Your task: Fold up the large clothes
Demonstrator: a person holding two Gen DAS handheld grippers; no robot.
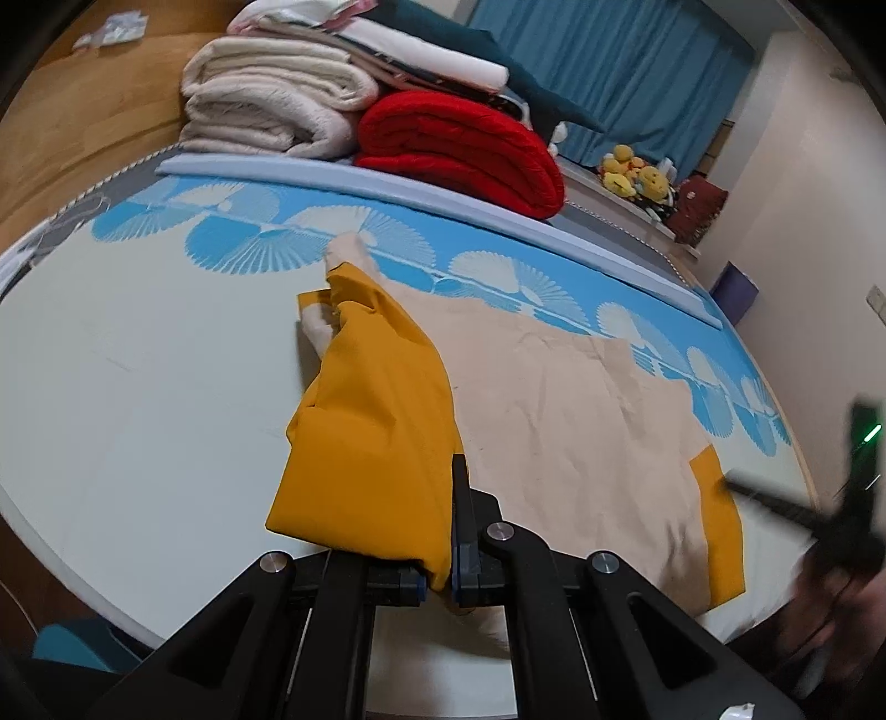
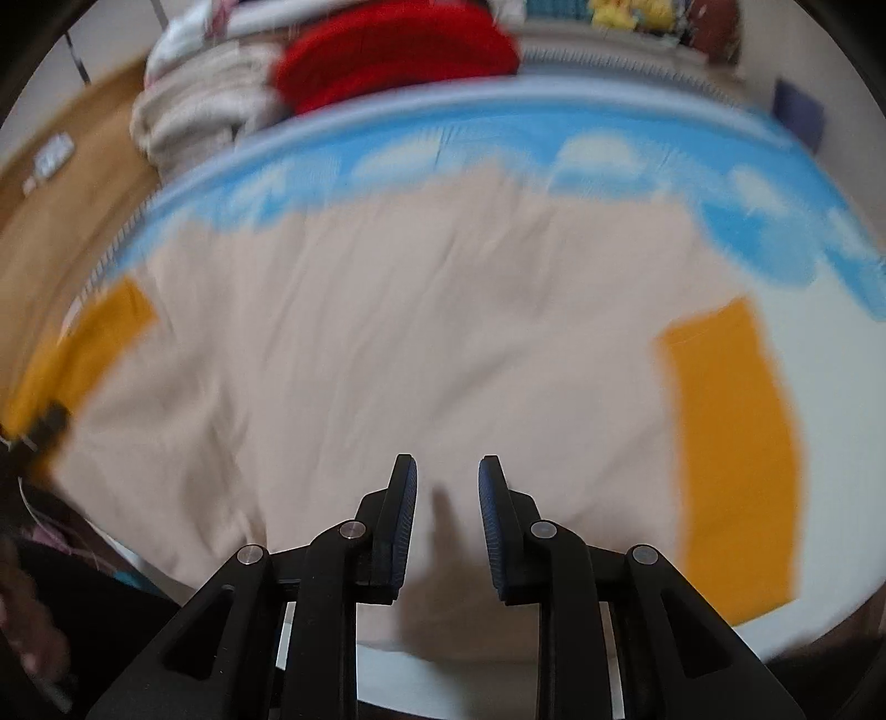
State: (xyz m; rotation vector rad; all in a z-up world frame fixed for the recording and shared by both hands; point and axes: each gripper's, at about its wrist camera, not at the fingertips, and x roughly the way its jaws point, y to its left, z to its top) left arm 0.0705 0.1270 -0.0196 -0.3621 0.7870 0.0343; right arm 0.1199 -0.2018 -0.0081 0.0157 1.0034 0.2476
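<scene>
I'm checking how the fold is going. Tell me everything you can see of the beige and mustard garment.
The garment is a large, thin woven piece, pale beige with mustard-yellow panels at both sides. It lies spread and lightly creased on the blue-patterned mat. The left gripper is shut on its left mustard part, which is lifted and bunched. The right gripper is open above the beige middle.

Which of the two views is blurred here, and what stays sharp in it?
Left wrist view: mostly sharp, only the right gripper at the edge smears. Right wrist view: heavy motion blur across the beige garment and red blanket; only the fingers stay crisp.
</scene>
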